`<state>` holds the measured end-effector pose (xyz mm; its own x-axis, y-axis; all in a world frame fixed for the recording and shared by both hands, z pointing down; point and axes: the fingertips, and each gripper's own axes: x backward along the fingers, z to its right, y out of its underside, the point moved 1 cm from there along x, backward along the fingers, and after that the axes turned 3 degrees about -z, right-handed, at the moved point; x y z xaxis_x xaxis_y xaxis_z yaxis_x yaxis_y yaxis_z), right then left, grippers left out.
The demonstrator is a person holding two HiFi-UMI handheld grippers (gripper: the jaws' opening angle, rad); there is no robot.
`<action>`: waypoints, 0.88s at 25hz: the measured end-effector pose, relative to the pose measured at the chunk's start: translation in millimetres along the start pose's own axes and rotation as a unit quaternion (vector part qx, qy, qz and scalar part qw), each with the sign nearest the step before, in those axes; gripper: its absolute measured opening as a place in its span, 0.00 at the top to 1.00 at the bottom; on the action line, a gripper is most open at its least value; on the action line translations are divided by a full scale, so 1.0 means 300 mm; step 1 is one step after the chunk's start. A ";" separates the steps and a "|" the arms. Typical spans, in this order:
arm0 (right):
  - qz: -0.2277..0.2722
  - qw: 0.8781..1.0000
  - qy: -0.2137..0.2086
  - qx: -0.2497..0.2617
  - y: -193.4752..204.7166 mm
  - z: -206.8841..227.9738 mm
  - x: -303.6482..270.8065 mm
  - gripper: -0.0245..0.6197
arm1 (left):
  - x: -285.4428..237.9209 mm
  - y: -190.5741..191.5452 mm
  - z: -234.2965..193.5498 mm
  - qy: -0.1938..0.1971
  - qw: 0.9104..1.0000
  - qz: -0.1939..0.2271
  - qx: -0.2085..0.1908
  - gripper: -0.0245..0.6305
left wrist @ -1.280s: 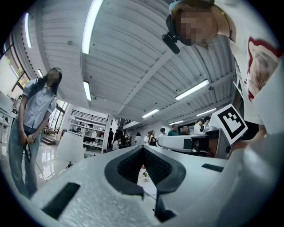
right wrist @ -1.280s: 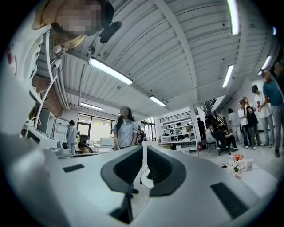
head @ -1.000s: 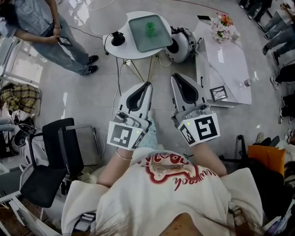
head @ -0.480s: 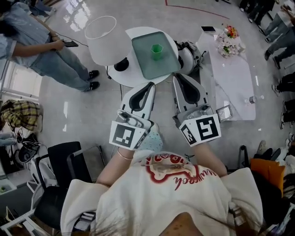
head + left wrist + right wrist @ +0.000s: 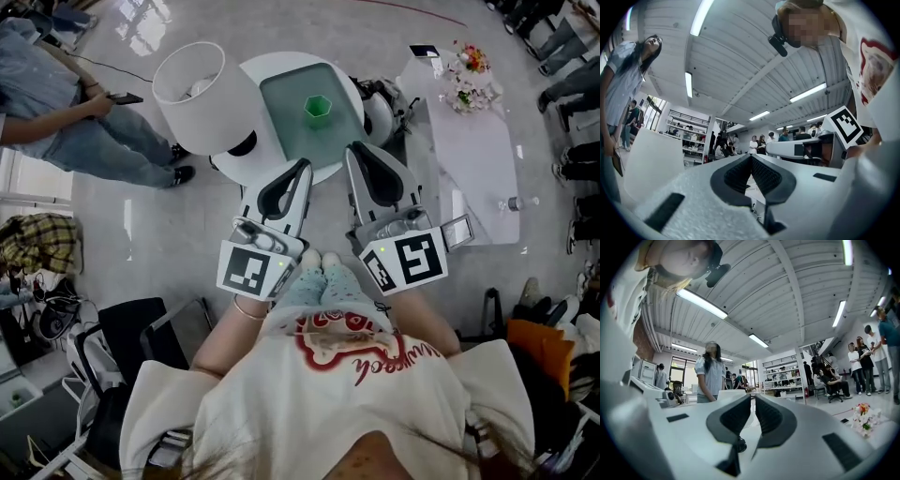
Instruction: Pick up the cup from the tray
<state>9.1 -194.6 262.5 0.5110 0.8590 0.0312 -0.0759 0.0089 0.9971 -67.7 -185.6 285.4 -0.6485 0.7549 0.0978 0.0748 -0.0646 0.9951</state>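
A small green cup (image 5: pixel 318 106) stands upright on a grey-green tray (image 5: pixel 291 122) that lies on a round white table (image 5: pixel 251 159). Both grippers are held side by side just short of the table's near edge, pointing at the tray. My left gripper (image 5: pixel 305 163) (image 5: pixel 750 156) is shut with nothing between its pads. My right gripper (image 5: pixel 350 147) (image 5: pixel 753 396) is shut too and holds nothing. The cup is a short way beyond both tips, apart from them. Neither gripper view shows the cup.
A white lamp shade (image 5: pixel 192 86) rises over the table's left side, close to the tray. A person (image 5: pixel 66 112) stands at the left. A long white table (image 5: pixel 469 159) with flowers (image 5: pixel 466 75) is at the right. Chairs (image 5: pixel 131 328) stand behind on the left.
The round table, tray and cup have come closer to the grippers, whose tips now reach the table's near edge. Both grippers stay shut.
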 end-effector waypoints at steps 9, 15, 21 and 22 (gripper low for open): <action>-0.023 1.000 -0.009 -0.008 0.072 0.082 -0.069 0.89 | -0.071 0.064 -0.037 -0.022 1.000 -0.009 0.012 0.94; -0.073 0.997 -0.014 -0.007 0.255 0.155 -0.159 0.89 | -0.102 0.140 -0.065 -0.033 0.999 -0.020 0.020 0.94; -0.158 0.987 -0.027 -0.019 0.556 0.239 -0.316 0.60 | -0.121 0.251 -0.113 -0.043 0.998 -0.033 0.035 0.94; -0.169 0.985 -0.028 -0.020 0.601 0.251 -0.344 0.58 | -0.124 0.268 -0.118 -0.044 0.998 -0.036 0.037 0.94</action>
<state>7.1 -320.2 444.2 0.5596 0.7737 -0.2971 0.0741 0.3103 0.9477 -64.6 -242.0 362.4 -0.5859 0.8101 0.0214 0.0885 0.0377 0.9954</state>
